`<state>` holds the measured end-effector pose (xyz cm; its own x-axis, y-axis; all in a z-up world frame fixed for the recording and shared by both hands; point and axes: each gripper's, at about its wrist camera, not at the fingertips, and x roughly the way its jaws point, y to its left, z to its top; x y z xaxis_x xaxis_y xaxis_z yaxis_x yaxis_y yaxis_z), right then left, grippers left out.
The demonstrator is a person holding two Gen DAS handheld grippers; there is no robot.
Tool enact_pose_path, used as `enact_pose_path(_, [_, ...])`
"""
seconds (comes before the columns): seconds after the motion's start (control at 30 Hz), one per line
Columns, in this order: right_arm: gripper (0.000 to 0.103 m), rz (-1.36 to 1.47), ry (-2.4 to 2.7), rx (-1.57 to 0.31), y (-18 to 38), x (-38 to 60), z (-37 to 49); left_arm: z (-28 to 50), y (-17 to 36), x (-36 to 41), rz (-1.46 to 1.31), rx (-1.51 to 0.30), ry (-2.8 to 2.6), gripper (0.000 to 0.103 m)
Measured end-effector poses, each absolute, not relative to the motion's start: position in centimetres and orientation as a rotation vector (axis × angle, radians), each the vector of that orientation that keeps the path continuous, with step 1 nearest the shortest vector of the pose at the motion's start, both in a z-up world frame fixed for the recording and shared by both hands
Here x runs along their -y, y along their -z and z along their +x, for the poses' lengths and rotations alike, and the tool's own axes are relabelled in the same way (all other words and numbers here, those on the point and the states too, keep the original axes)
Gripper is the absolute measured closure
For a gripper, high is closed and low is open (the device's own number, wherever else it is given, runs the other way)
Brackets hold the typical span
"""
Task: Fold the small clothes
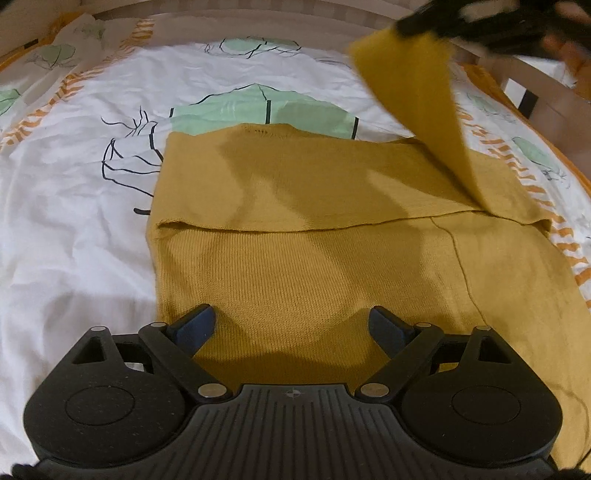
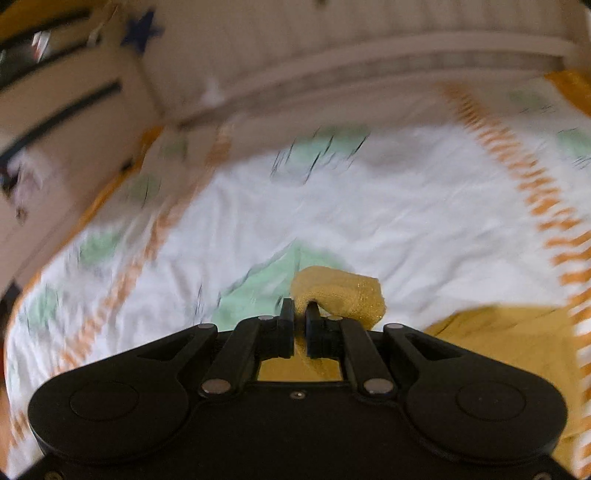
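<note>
Our left gripper [image 1: 291,321] hovers spread wide above the mustard sweater [image 1: 295,258], which lies partly folded on the patterned bedsheet [image 1: 74,221]. Our right gripper [image 2: 300,314] pinches the sweater's sleeve [image 1: 417,110], lifted above the body.

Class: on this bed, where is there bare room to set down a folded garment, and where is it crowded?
Bare sheet lies left of the mustard sweater, and beyond its far edge toward the headboard. The right side is crowded: the right gripper holds a lifted sleeve there, and the left gripper hovers open over the near hem.
</note>
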<state>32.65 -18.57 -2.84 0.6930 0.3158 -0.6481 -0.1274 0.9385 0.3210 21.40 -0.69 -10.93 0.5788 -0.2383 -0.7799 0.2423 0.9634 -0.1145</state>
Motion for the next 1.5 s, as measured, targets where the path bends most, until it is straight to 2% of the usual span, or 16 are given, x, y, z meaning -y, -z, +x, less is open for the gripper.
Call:
enact_pose_path(0.1, [0.090, 0.221, -0.273, -0.833, 5.4, 16.0, 32.4, 21.4, 10.9, 0.5, -0.005, -0.915, 0.284, 0.013])
enact_pose_path(0.17, [0.084, 0.181, -0.297, -0.868, 6.9, 14.6, 32.0, 21.3, 10.9, 0.3, -0.021, -0.913, 0.287, 0.013])
enact_pose_path(0.23, [0.082, 0.143, -0.336, -0.907, 8.2, 13.8, 31.8, 21.4, 10.9, 0.2, -0.031, -0.910, 0.289, 0.013])
enact_pose_path(0.3, [0.076, 0.136, -0.361, -0.930, 8.4, 13.2, 31.3, 21.5, 10.9, 0.1, -0.035, -0.912, 0.292, 0.013])
enact_pose_path(0.37, [0.058, 0.148, -0.378, -0.928, 8.4, 13.6, 30.8, 21.6, 10.9, 0.0, -0.045, -0.913, 0.294, 0.013])
enact_pose_path(0.5, [0.052, 0.153, -0.368, -0.894, 7.6, 15.5, 29.7, 21.7, 10.9, -0.1, -0.050, -0.913, 0.297, 0.013])
enact_pose_path(0.57, [0.043, 0.162, -0.340, -0.878, 7.2, 17.2, 28.9, 21.6, 11.0, 0.0, -0.042, -0.907, 0.299, 0.013])
enact_pose_path(0.73, [0.036, 0.187, -0.210, -0.883, 7.7, 22.2, 25.9, 21.1, 11.2, 0.4, -0.004, -0.882, 0.302, 0.012])
enact_pose_path(1.03, [0.028, 0.021, -0.007, -0.911, 11.7, 26.5, 19.7, 20.1, 11.8, 0.7, 0.034, -0.822, 0.302, 0.011])
enact_pose_path(1.1, [0.024, 0.019, -0.016, -0.877, 12.6, 26.6, 18.7, 20.1, 11.9, 0.8, 0.047, -0.818, 0.300, 0.011])
enact_pose_path(1.23, [0.008, -0.034, -0.015, -0.785, 13.8, 26.0, 17.4, 20.1, 11.8, 1.1, 0.081, -0.830, 0.315, 0.011])
enact_pose_path(1.3, [0.001, -0.065, 0.014, -0.754, 14.3, 25.7, 17.1, 20.3, 11.5, 0.9, 0.086, -0.848, 0.335, 0.012])
enact_pose_path(1.33, [0.001, -0.063, 0.017, -0.751, 14.3, 25.8, 17.2, 20.5, 11.4, 0.8, 0.093, -0.859, 0.349, 0.012])
enact_pose_path(1.47, [0.001, -0.007, 0.009, -0.753, 14.7, 26.6, 17.5, 20.9, 10.0, -0.1, 0.069, -0.901, 0.360, 0.028])
enact_pose_path(1.5, [0.001, -0.002, 0.008, -0.752, 14.8, 26.7, 17.4, 21.1, 9.6, -0.3, 0.053, -0.904, 0.366, 0.028])
